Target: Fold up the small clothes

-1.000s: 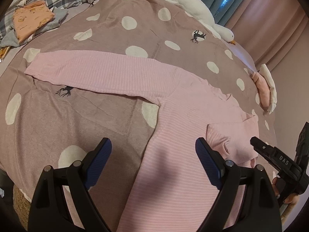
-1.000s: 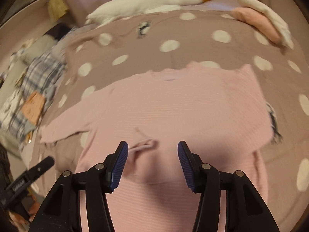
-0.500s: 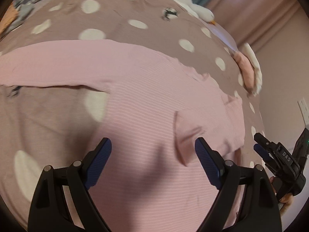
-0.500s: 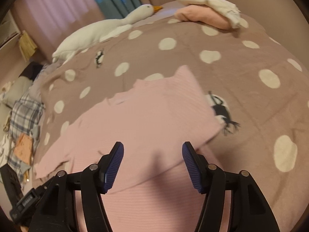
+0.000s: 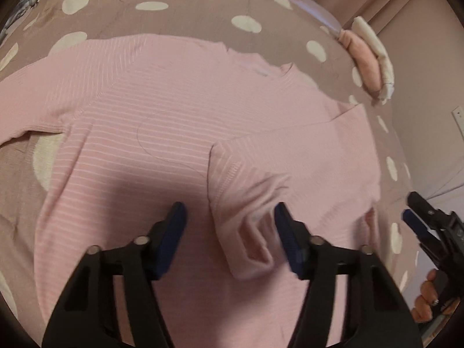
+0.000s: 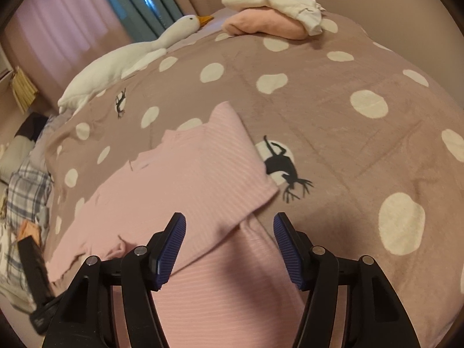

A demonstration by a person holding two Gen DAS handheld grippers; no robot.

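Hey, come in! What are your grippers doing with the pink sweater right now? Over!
Left gripper closing over the folded sleeve cuff, not pinching yet. Right gripper open above the pink sweater. Sweater flat on the spotted blanket. Nothing in the way.

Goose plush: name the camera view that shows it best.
The right wrist view: the goose plush shows whole, head, beak and body along the bed's far edge. The left wrist view catches only its head at the top edge.

The pink top's (image 5: 179,121) left sleeve and hem run off frame.
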